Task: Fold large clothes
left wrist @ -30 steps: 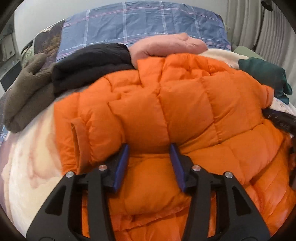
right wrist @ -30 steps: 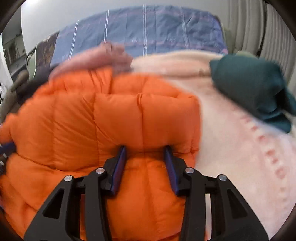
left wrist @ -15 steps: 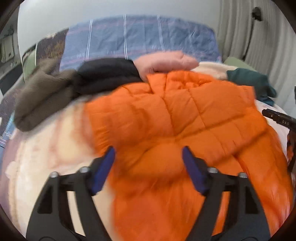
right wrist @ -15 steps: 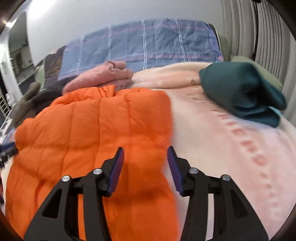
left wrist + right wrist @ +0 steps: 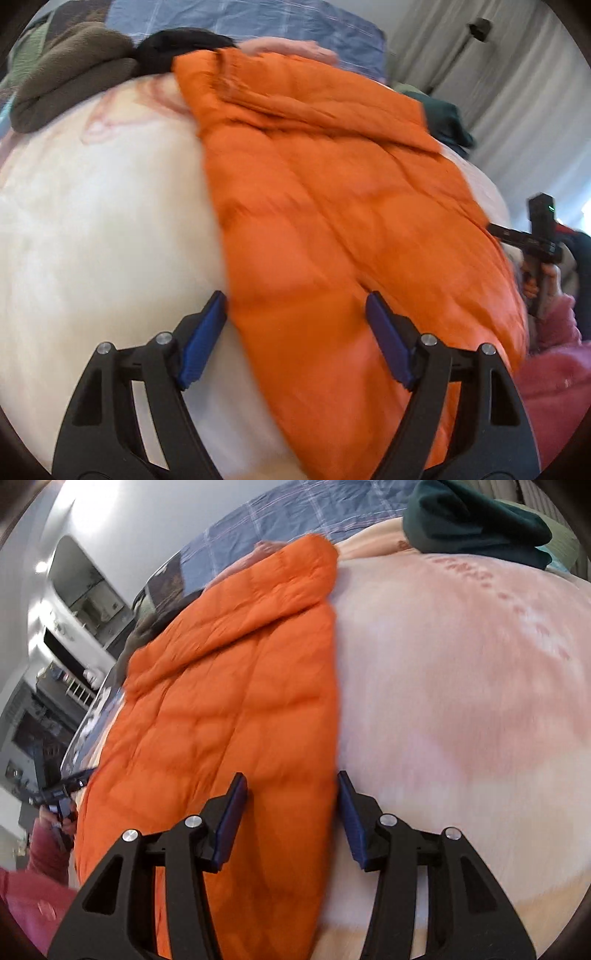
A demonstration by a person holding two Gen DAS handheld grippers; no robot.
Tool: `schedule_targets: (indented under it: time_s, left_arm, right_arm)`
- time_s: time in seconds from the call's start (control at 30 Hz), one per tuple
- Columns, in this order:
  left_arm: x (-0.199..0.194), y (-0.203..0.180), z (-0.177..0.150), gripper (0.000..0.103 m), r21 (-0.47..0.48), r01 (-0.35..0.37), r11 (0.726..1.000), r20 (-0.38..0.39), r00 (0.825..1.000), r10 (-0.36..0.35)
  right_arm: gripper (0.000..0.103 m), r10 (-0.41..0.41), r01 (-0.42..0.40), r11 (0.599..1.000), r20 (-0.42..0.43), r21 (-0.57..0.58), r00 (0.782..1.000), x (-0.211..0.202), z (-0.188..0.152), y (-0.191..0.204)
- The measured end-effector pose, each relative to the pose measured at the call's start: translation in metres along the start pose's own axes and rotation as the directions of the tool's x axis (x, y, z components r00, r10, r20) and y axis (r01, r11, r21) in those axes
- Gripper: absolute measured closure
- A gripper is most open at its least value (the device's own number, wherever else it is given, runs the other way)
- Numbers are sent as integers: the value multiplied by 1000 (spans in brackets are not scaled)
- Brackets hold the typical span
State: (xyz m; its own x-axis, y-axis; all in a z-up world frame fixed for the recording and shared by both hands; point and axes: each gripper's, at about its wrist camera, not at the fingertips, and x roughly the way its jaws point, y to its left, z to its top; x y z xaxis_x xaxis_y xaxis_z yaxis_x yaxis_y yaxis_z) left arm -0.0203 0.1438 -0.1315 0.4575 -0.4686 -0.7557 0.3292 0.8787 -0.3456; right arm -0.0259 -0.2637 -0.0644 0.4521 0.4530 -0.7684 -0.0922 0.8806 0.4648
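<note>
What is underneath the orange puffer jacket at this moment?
The orange puffer jacket lies on a cream, pink-patterned blanket, which shows along both its long edges. Whatever sits directly beneath the jacket's middle is covered.

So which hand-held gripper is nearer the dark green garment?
Right. The right hand-held gripper straddles the jacket edge on the dark green garment's side; the left hand-held gripper straddles the opposite edge.

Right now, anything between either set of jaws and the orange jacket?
Nothing visible. The left gripper and right gripper are both open, each straddling a long edge of the orange jacket on the cream blanket. The other clothes, like the green garment, lie clear at the far end.
</note>
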Motion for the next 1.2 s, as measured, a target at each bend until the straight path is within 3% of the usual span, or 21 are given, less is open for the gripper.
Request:
schedule_targets:
  time_s: [0.13,0.27,0.3,0.33,0.37,0.43,0.53,0.63,0.73,0.83,0.9,1.03,1.2]
  left_arm:
    - [-11,-20,-33,25,21,18,1000,-1,1000,-18]
    - [-24,-21,-50,34,-54,97,994,39,995,-95]
    - [-25,-23,-52,49,-69,110,992,55,993,-106]
    - [-23,-24,-52,75,-90,123,988,59,991,-118]
    - [-21,-26,-49,85,-118,113,987,57,993,-107]
    - [-23,-32,-40,96,-116,84,990,76,994,-76]
    - [-55,-54,-22,97,-29,45,999,191,981,-38]
    - [-102,-69,-2,97,41,34,999,323,945,-46]
    - [-135,-84,2,97,95,23,995,397,916,-60]
    - [-158,-95,-12,97,141,12,990,429,900,-72]
    - [-160,-97,-27,95,161,8,987,411,908,-75]
    - [-136,-86,-55,94,117,10,993,316,948,-47]
    - [-116,-79,-65,94,81,25,996,262,964,-46]
  right_arm:
    - [53,57,-57,998,13,25,998,-19,-33,9]
    - [53,127,-129,991,42,46,991,-32,-55,15]
    - [53,152,-154,987,54,42,987,-33,-57,19]
    - [61,175,-178,983,58,44,983,-32,-54,20]
    - [80,207,-210,976,62,53,976,-31,-51,23]
    - [93,233,-239,969,92,59,968,-35,-42,30]
    - [98,202,-208,978,141,30,969,-52,-24,41]
    - [99,211,-216,976,235,-4,949,-88,-6,52]
    - [99,250,-246,968,335,-55,908,-129,-1,62]
    - [99,211,-180,977,365,-116,907,-155,-14,72]
    - [99,182,-147,981,343,-125,922,-158,-27,71]
    - [98,174,-153,984,281,-93,944,-139,-46,57]
    - [98,159,-145,986,226,-78,961,-120,-52,49]
